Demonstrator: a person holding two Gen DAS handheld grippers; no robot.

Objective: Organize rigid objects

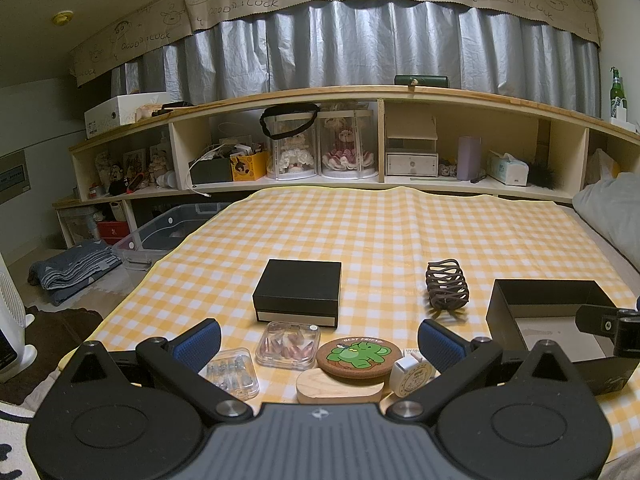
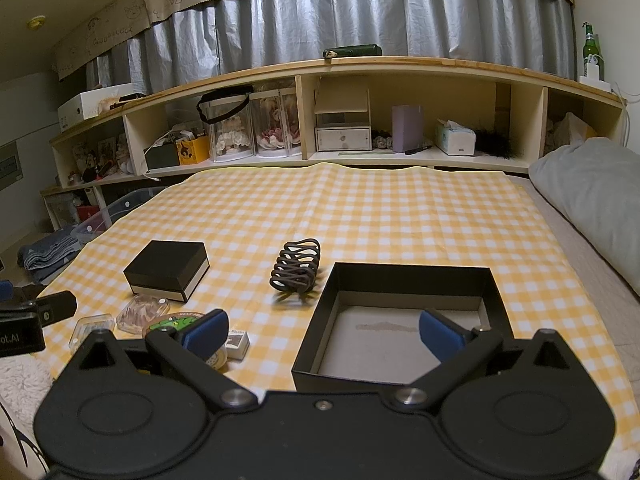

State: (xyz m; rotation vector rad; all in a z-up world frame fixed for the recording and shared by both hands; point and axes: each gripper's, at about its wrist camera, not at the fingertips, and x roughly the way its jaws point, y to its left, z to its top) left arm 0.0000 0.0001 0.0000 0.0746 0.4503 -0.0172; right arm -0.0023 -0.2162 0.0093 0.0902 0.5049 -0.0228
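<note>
An open black box (image 2: 404, 320) sits on the yellow checked cloth (image 2: 360, 208), empty; it also shows in the left wrist view (image 1: 548, 312). A closed black box (image 1: 298, 292) and a dark brown hair claw (image 1: 447, 284) lie behind the small items. Near my left gripper (image 1: 320, 344) lie a clear case of pink nail tips (image 1: 288, 345), a smaller clear case (image 1: 234, 374), a cork coaster with a green elephant (image 1: 358, 356), a wooden piece (image 1: 340, 390) and a small white box (image 1: 412, 376). Both grippers are open and empty. My right gripper (image 2: 320, 334) hovers over the open box's near left corner.
A shelf unit (image 1: 380, 140) with dolls, boxes and tissues runs along the back. A grey pillow (image 2: 592, 200) lies at the right. A clear plastic bin (image 1: 168, 232) and folded blue cloth (image 1: 72, 272) sit on the floor at the left.
</note>
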